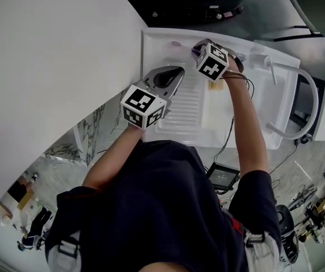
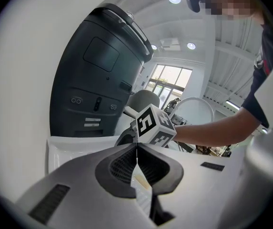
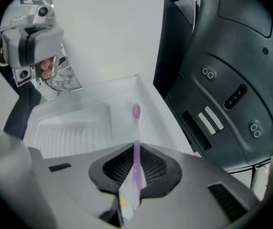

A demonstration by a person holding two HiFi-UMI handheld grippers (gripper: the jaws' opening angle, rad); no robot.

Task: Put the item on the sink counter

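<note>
Right claw point(image 3: 135, 151) clamped on slim lilac toothbrush point(image 3: 136, 132), bristle head toward 12 o'clock, over white table point(image 3: 151, 104). Left claw point(image 2: 137, 151) together, empty.

The lower end of the toothbrush point(image 3: 136, 123) handle is hidden between the closed jaws of the right gripper point(image 3: 136, 146). In the head view its marker cube point(image 1: 212, 61) covers most of the toothbrush. The dark machine point(image 3: 222, 80) is cut off by the picture's edge.
</note>
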